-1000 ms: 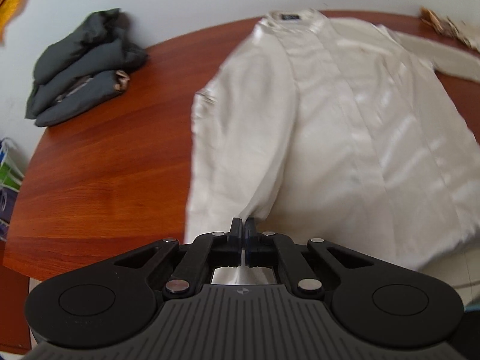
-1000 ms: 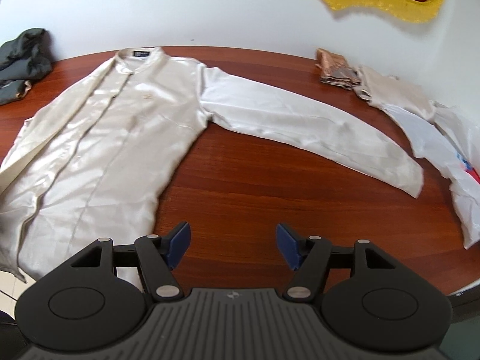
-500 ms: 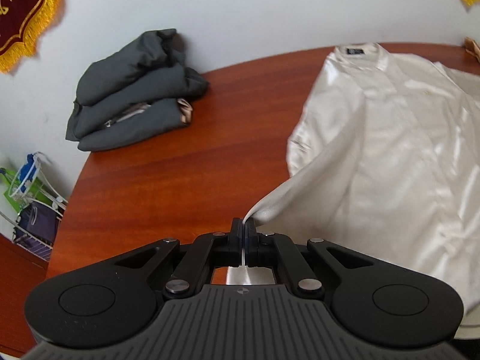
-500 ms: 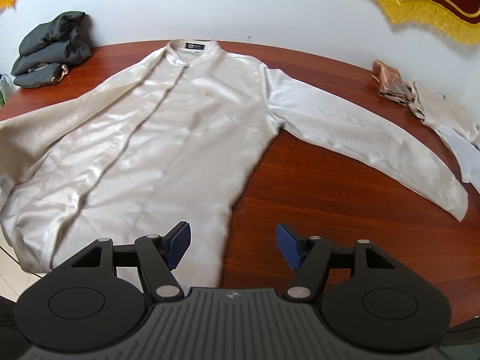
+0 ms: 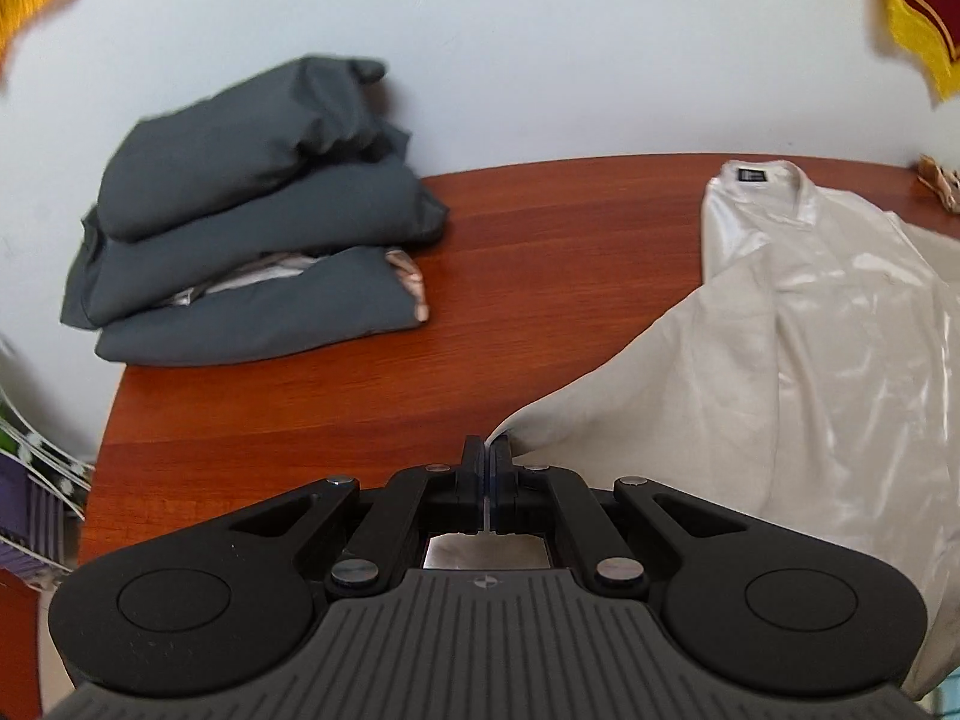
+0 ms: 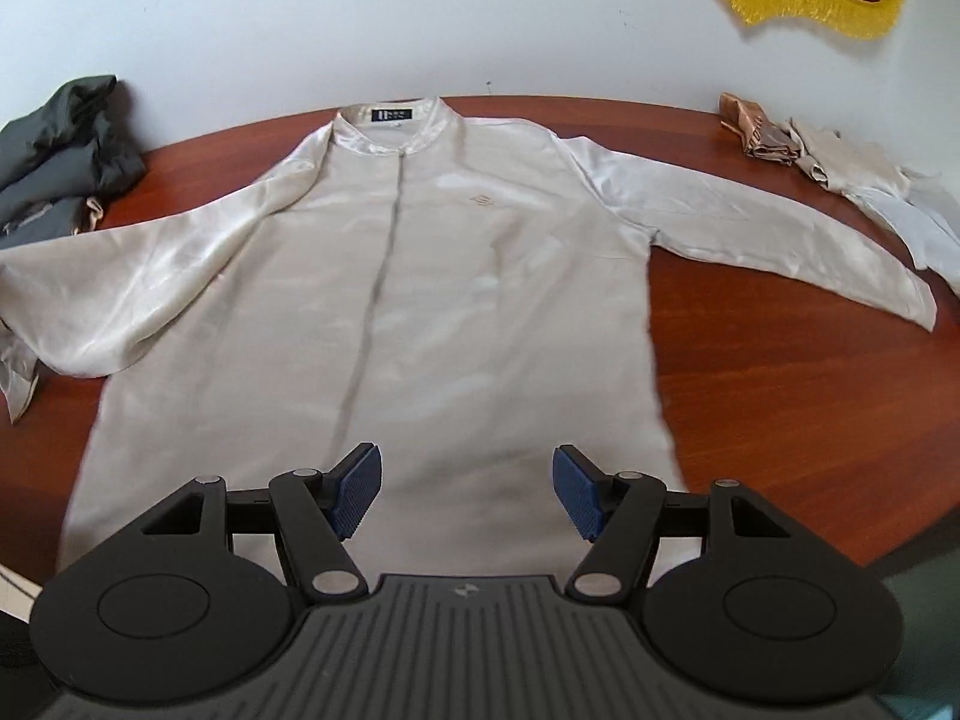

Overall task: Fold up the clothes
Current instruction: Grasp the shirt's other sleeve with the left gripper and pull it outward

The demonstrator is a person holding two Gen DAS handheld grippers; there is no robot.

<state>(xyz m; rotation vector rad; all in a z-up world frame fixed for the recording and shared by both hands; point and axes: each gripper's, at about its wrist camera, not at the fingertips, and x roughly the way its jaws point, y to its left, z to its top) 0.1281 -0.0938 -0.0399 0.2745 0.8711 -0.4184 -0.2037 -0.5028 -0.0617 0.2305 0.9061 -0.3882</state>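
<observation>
The cream satin shirt [image 6: 480, 276] lies face up and spread across the wooden surface [image 6: 780, 372], collar toward the wall, its hem running off the near edge. The left gripper [image 5: 487, 450] has its jaws pressed tight together on the end of one sleeve [image 5: 600, 396], which rises from the shoulder in a taut ridge toward the tool. The right gripper [image 6: 467, 489] hovers above the lower part of the shirt with its jaws spread wide and nothing between them. My worry is the fabric: it looks slippery, and only a thin edge seems caught, so a sharp tug could pull the cuff free. A long pull sideways could also drag the whole shirt askew, since nothing pins the body down, and the overhanging hem might help it slide off. The stack of dark folded clothes [image 5: 252, 216] sits near the sleeve's side; a wide swing could clip it. The other sleeve [image 6: 768, 240] lies flat, close to a pale heap [image 6: 840, 168].
</observation>
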